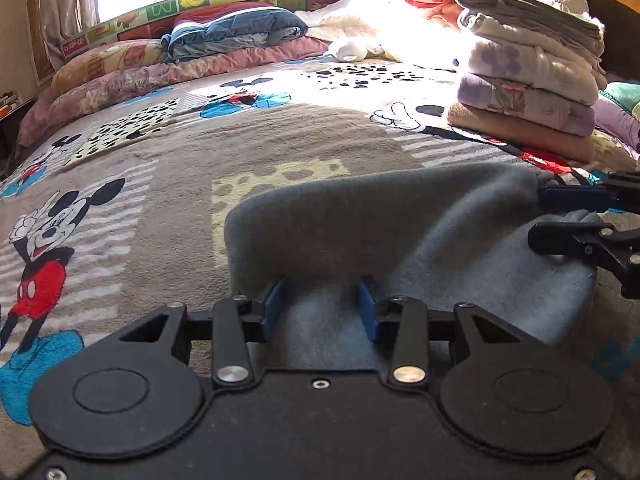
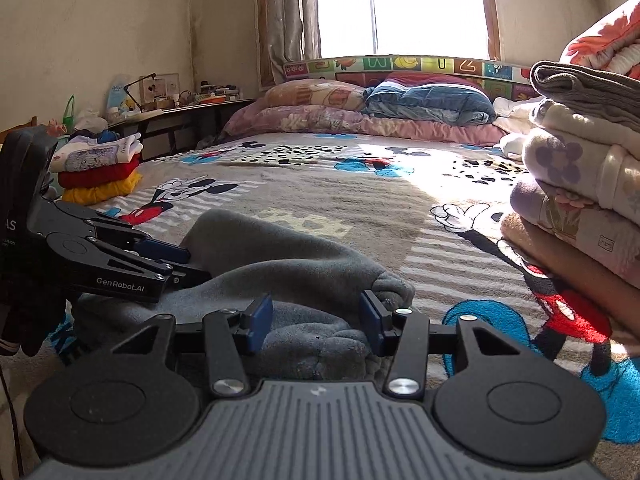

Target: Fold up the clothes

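Sunlit bedroom, and the bed (image 2: 320, 184) wears a cartoon-mouse blanket (image 1: 180, 184) with bright window (image 2: 400, 4) light falling across its far half. One grey garment (image 1: 360, 220) lies bunched at the near edge, and both tongs are down at it. Left gripper (image 1: 320, 304): blue pads parted wide, released, with grey cloth lying between them and touching neither that I can tell. Right gripper (image 2: 316, 316): also spread wide, nothing clamped, a rumpled fold of the garment (image 2: 288, 264) humped between the pads and a knob of cloth just at the right pad. In the right wrist view the left gripper (image 2: 176, 260) sits at nine o'clock, resting on the cloth. Count the piles: one stack (image 1: 528, 80) at two o'clock, five folded pieces, grey on top, tan at the bottom; a second stack (image 2: 98, 172) at ten o'clock, three pieces, white, red, yellow. Pillows (image 2: 360, 108) heaped at twelve o'clock, number unclear.
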A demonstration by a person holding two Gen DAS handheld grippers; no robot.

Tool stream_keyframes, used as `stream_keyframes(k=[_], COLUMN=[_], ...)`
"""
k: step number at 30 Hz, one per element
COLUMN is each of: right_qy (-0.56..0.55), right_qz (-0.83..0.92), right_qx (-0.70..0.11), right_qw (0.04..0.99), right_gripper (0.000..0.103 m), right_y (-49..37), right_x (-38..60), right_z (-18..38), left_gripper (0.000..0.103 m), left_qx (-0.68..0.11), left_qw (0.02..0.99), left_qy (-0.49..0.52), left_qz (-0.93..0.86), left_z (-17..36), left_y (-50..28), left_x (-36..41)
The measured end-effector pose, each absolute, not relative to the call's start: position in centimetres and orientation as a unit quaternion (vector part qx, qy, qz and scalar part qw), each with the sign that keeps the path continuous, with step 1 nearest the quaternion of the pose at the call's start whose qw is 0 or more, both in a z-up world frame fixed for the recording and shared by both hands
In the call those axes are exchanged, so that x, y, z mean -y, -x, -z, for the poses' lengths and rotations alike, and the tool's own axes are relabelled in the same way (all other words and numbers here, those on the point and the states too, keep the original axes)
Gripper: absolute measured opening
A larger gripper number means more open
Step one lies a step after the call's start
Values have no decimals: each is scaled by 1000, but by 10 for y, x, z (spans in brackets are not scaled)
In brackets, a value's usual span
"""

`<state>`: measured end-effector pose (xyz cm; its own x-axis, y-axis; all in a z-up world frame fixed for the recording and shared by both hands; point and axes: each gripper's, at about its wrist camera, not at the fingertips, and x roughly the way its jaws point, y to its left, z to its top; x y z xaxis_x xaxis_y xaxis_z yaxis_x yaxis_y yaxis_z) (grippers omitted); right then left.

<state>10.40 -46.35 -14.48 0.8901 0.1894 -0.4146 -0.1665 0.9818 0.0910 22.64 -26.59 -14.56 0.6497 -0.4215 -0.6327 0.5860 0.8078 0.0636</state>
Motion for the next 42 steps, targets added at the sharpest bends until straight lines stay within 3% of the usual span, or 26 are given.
stream_keyframes(k=[4,5,7,17,19,22,31,42], right_qy=[-56,-75,-115,-386,-429,-470,-497,-539], right_qz=[-75,-67,-42,7,-1,-16,-12,-82], right_qx=[-191,-181,-164,-191,-186,-184,-260,-276], right_qw=[977,978,979,903,884,863,828,792], right_gripper=[49,51,67,80,90,92,97,97], right_y=[-93,-86,-71,-18,-12,-18,-65,-77], right_x=[460,462,466,504,502,504,527,569], right_z=[139,137,136,169,170,164,154,185], left_gripper=[56,57,58,76,77,78,79,79], left_qx=[-340,-345,-354,-423,-441,-455,-488,-492], left_qw=[903,903,901,830,811,785,749,721], left_qy=[-47,-15,50,308,335,374,381,372], left_qz=[260,255,246,194,190,193,237,316], left_z=[118,112,101,97,106,117,144,172], left_y=[-217,-213,-204,-187,-190,-191,-210,-231], left_x=[241,231,211,140,136,129,125,109])
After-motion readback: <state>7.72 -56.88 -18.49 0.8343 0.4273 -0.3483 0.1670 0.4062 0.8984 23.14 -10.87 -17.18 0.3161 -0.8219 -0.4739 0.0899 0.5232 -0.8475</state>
